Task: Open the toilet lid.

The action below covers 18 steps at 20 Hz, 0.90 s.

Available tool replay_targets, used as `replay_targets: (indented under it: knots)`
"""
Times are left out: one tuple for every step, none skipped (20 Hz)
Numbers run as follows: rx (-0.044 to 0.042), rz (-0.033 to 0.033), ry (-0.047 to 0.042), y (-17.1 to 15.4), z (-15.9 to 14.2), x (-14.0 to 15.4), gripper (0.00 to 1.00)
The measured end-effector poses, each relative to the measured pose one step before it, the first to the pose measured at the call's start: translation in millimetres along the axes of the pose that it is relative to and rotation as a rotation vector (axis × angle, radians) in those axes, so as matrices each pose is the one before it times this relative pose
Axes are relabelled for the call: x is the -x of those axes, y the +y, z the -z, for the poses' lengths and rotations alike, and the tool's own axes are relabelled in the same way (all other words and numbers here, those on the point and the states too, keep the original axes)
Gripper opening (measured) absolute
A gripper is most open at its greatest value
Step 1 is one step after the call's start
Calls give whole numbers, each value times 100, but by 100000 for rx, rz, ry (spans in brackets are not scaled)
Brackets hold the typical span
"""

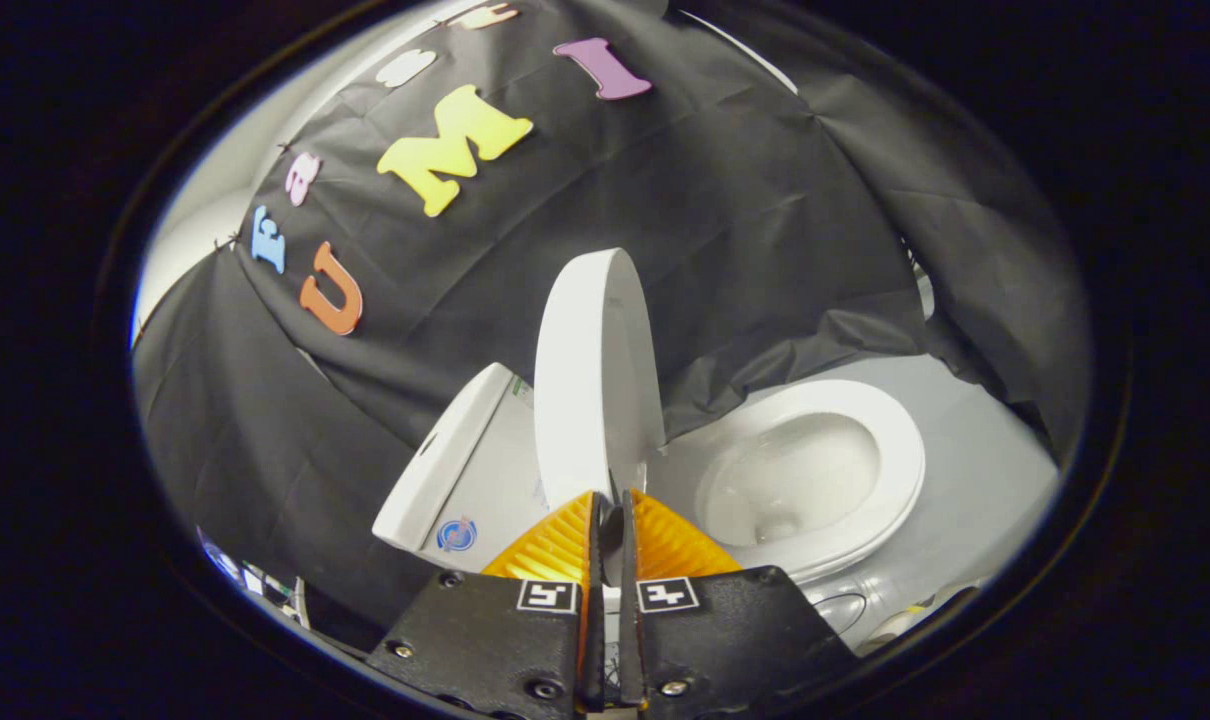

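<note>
The toilet lid point(590, 380) stands raised, nearly on edge, straight ahead of the gripper point(608, 505) at twelve o'clock from the fingertips, its lower edge meeting the narrow gap between them. It leans back toward the cistern side, with the black cloth wall point(765, 230) behind it.

Going from the left: at about ten o'clock from the fingers sits the white cistern point(470, 475), its flat lid point(443, 458) tilted in this view. A small round sticker point(456, 534) is on the cistern's front face, just beside the left finger; its print is too small to make out. At two o'clock lies the toilet seat point(890, 450), down on the bowl point(800, 480), the bowl open and uncovered. Around the toilet is a pale grey floor point(975, 470), and a thin dark cable point(845, 605) loops on it near the right finger. Nothing stands between the gripper and the lid.

Each finger carries a small square black-and-white marker point(547, 596), not readable as text. The fingers are drawn almost together, only a slim slit between them, and the lid's lower edge appears to sit in that slit; whether both fingers actually press on it I cannot tell.
</note>
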<state>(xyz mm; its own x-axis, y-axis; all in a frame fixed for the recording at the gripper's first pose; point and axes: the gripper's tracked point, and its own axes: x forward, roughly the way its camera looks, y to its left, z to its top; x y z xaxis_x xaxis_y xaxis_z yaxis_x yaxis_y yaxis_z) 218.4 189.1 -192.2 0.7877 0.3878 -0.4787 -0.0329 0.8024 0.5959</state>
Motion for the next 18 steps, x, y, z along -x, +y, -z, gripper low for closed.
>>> replay_targets:
  knots:
    - [1567, -140, 76, 541, 142, -102, 9]
    - [1203, -174, 127, 687, 51, -67, 9]
    - [2147, -185, 59, 481, 145, -197, 9]
    - [923, -245, 256, 519, 41, -90, 9]
    - [488, -273, 165, 393, -39, -167, 9]
    - [-500, -510, 96, 376, 58, -87, 9]
    - [496, -400, 143, 262, 55, -104, 9]
    - [364, -250, 80, 298, 165, -77, 9]
    - [953, -55, 104, 319, 95, -103, 9]
    - [832, -132, 143, 499, 119, -117, 9]
    - [1103, -76, 278, 399, 42, -160, 9]
    - [488, -31, 169, 443, 160, -157, 9]
    - [1216, -83, 298, 477, 98, -184, 9]
    - [696, 6, 216, 576, 124, -154, 9]
    - [1626, -241, 304, 513, 128, -191, 9]
    - [788, -180, 190, 514, 242, -162, 9]
    - [570, -89, 261, 345, 47, -228, 9]
    - [-1, -24, -97, 277, 69, -191, 9]
